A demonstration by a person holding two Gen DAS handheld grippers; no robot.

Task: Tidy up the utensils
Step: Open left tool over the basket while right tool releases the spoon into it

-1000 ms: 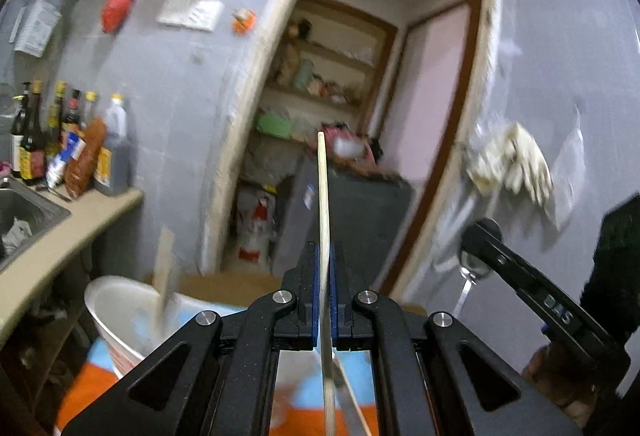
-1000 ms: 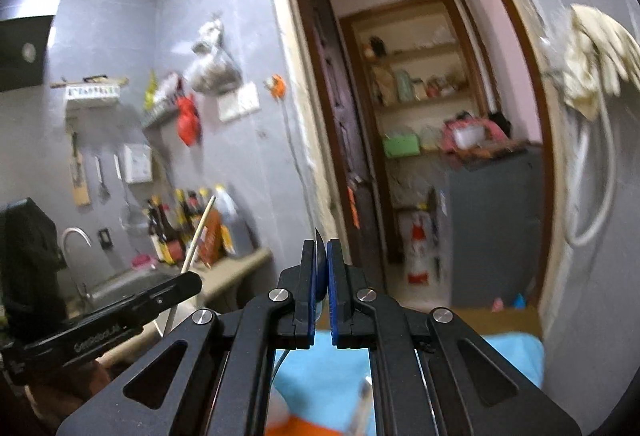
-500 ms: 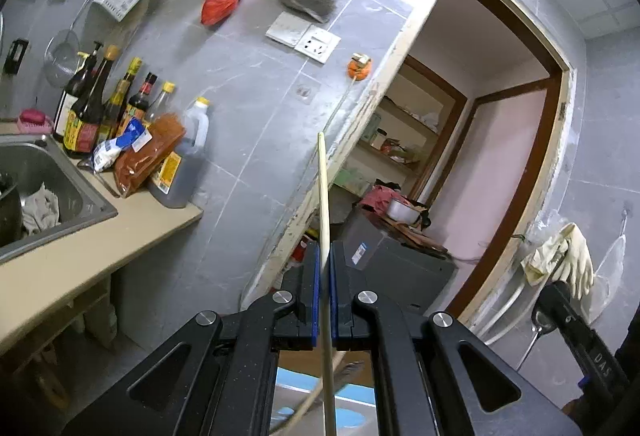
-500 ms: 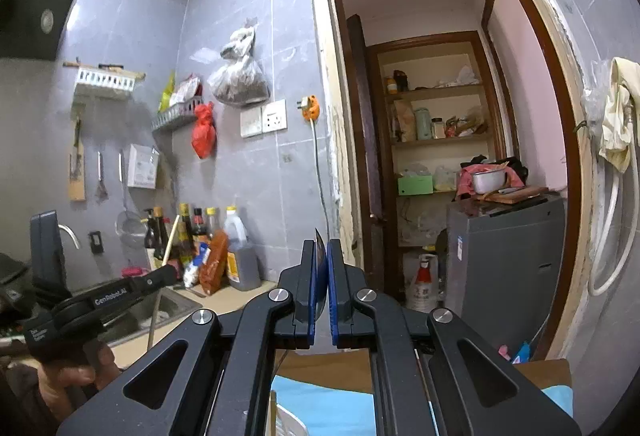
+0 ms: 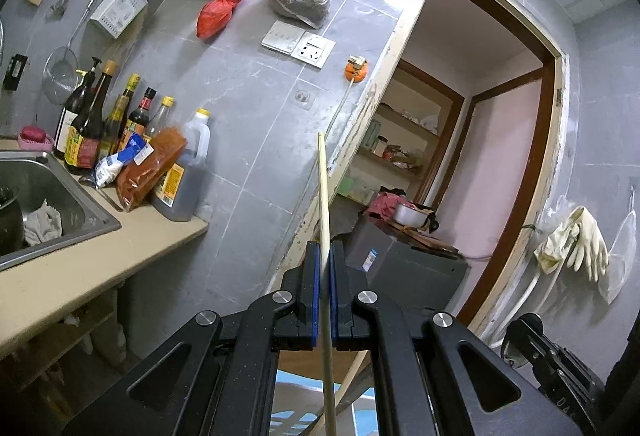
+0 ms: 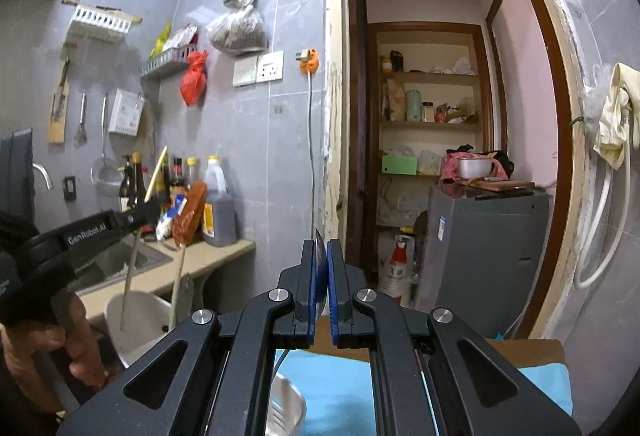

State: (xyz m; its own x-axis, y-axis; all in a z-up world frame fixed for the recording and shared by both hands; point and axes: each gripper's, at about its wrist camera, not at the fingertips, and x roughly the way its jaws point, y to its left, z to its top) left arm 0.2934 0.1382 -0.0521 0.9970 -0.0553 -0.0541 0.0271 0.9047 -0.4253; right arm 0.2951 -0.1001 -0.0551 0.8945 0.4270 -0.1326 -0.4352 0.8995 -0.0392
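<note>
Chopstick [image 5: 323,195] stays clamped in your left hand-held gripper [image 5: 325,300], tilted further up since half second ago; lower end over white bucket [image 6: 140,316]. Right hand-held gripper [image 6: 320,300] remains pinched on thin metal utensil [image 6: 319,248].

A pale, matt chopstick [image 5: 325,203], seemingly wood, is seen beside a brushed-metal sink [image 5: 72,207] and smooth beige table [image 5: 80,264].
</note>
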